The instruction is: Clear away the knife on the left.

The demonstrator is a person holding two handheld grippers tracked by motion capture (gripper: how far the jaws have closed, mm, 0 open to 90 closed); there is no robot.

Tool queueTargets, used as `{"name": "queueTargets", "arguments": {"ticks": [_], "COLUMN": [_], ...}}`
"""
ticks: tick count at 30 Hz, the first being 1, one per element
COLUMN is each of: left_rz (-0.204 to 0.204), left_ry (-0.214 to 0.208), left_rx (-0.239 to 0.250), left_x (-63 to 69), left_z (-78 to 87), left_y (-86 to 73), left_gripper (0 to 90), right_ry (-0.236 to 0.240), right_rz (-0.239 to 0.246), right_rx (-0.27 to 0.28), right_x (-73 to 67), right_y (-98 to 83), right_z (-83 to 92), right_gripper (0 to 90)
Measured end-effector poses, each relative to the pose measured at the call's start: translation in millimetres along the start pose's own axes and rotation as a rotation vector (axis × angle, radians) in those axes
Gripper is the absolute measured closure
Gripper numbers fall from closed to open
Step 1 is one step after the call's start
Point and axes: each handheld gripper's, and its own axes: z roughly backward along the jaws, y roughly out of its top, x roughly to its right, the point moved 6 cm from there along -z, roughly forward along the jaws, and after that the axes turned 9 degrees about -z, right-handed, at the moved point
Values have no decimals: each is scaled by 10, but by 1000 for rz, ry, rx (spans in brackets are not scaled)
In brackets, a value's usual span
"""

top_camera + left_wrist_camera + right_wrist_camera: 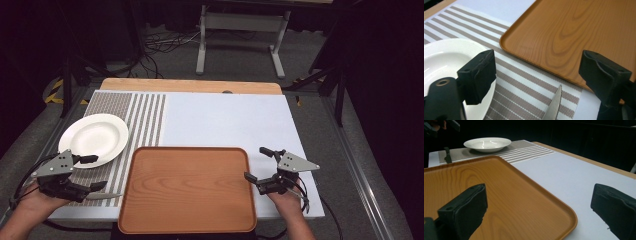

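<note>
The desk (225,120) lies open far and right; tray (187,187) fills the near middle, plate (94,137) and knife (102,196) crowd the left.

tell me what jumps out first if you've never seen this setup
The big wooden tray at the table's near edge, empty, catches the eye first. Left of it a white plate sits on a striped mat, with a knife lying on the mat near the tray's left rim. The left gripper and right gripper flank the tray, both open and holding nothing.
</note>
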Motion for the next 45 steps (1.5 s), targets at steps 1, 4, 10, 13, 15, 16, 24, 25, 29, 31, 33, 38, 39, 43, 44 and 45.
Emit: {"name": "queueTargets", "arguments": {"ticks": [1, 4, 10, 13, 15, 16, 24, 25, 29, 31, 33, 38, 39, 43, 44, 45], "left_rz": [-2, 2, -6, -19, -26, -29, -53, -53, -51, -66, -77, -96, -102, -115, -118, -127], "left_ry": [0, -13, -33, -41, -52, -63, -115, -117, -154, -169, -178, -215, -221, -236, -238, -239], "left_rx": [-16, -47, -113, -146, -180, -197, -270, -276, -314, -340, -364, -431, -441, -484, -497, -503], "left_x": [-5, -13, -37, -45, -45, -42, -32, -33, -36, -41, -42, -47, -48, -52, -58, -64], "left_z": [1, 0, 19, 34, 35, 33, 28, 27, 42, 46, 45, 40, 42, 58, 71, 75], "left_y": [-7, -24, -62, -81, -96, -104, -170, -178, -206, -223, -243, -335, -351, -422, -437, -449], "left_gripper": [169, 164, 151, 151, 154, 161, 197, 206, 260, 266, 260, 258, 264, 283, 288, 300], "right_ry": [-2, -6, -4, -2, -2, -2, 2, 3, 3, 3, -1, -1, -3, -3, -1, 0], "right_rz": [0, -5, -6, -6, -6, -7, -6, -6, -2, 1, 2, -2, 0, -3, -3, -2], "right_rx": [-2, -13, -14, -15, -16, -16, -18, -18, -17, -16, -19, -11, -10, -14, -13, -13], "right_x": [1, 6, 5, 4, 3, 3, -1, -2, -7, -6, 0, 11, 12, 13, 11, 9], "right_y": [-1, -11, -11, -13, -14, -14, -16, -16, -18, -16, -20, -12, -10, -15, -15, -16], "right_z": [0, -4, -4, -6, -8, -9, -10, -11, -11, -4, 1, 9, 13, 13, 10, 7], "right_gripper": [14, 14, 15, 15, 15, 15, 15, 15, 15, 15, 15, 15, 15, 15, 15, 15]}}
